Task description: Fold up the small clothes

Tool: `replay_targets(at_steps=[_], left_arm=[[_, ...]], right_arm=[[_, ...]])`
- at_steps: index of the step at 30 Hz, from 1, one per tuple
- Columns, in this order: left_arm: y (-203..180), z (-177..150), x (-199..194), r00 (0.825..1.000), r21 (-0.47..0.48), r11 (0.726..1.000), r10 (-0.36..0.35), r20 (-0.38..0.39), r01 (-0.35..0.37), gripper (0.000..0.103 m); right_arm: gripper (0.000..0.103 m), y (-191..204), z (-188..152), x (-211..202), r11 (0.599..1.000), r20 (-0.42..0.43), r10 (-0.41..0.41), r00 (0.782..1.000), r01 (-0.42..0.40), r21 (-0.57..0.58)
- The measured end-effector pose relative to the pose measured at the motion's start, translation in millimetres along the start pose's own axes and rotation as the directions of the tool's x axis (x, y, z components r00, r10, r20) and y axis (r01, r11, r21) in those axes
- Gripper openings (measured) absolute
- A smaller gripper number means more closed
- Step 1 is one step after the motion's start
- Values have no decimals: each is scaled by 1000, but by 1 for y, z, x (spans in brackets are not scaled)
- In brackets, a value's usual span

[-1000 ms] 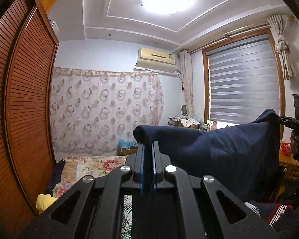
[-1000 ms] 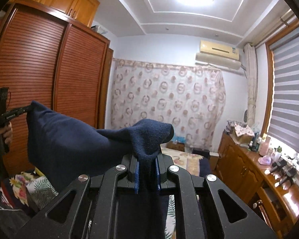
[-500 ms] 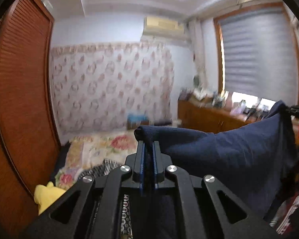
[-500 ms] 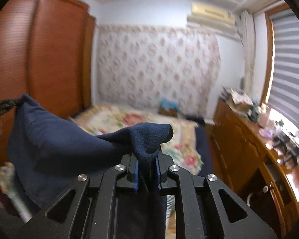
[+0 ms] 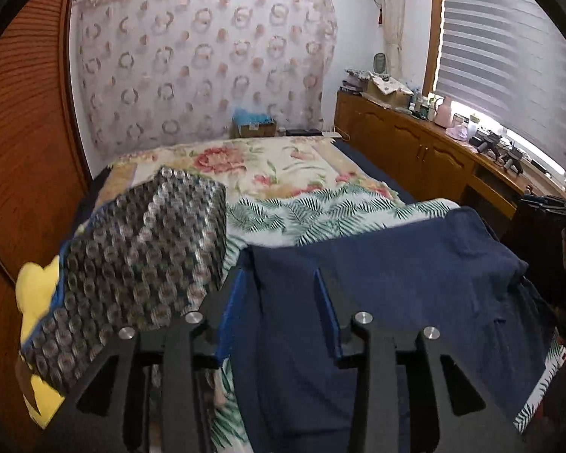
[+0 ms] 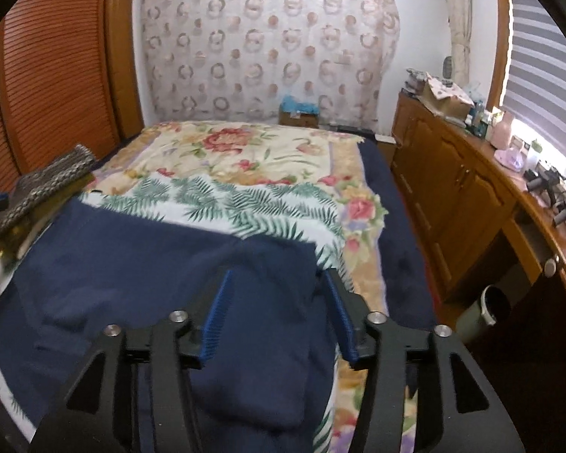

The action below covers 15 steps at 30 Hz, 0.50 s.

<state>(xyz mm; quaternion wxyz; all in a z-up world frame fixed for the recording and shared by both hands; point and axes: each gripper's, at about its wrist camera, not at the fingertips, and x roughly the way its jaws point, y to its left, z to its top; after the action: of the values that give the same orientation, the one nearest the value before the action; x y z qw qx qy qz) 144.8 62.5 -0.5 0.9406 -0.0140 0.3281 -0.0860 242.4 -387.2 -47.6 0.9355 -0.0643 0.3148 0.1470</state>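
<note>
The bed [image 5: 283,173] fills both views, spread with a floral cover and a palm-leaf sheet [image 6: 245,204] across its near half. That bed is the landmark here. On its near end, over the leaf sheet, lies the navy garment [image 5: 396,283], spread flat with a few wrinkles and a raised fold toward its right edge; the right wrist view has the same navy garment [image 6: 151,264] running from the bed's left side to just under the camera.

Along the bed's left side, a grey patterned folded cloth [image 5: 147,249] rests on something yellow [image 5: 37,302], just beside the navy cloth. Louvred wardrobe doors [image 6: 56,75] stand left of the bed, a wooden sideboard [image 6: 452,188] cluttered with small items runs along its right, and a ring-patterned curtain [image 5: 207,64] hangs beyond its far end.

Left tongs [image 5: 283,290]: jaws wide apart, blue pads showing, hovering over the garment's near-left part, gripping nothing. Right tongs [image 6: 279,302]: also spread wide, poised above the garment's near-right corner, cloth visible between the pads but not pinched.
</note>
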Motion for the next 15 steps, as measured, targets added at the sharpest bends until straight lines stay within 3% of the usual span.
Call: replay_targets(at_steps=[10, 15], left_arm=[[-14, -49, 14, 992, -12, 999, -52, -114, 51, 37], [-19, -72, 26, 984, -13, 999, -36, -176, 34, 37]], right_arm=[[55, 17, -77, 10, 996, -112, 60, 992, -52, 68], [55, 26, -99, 12, 994, -138, 86, 987, -75, 83]])
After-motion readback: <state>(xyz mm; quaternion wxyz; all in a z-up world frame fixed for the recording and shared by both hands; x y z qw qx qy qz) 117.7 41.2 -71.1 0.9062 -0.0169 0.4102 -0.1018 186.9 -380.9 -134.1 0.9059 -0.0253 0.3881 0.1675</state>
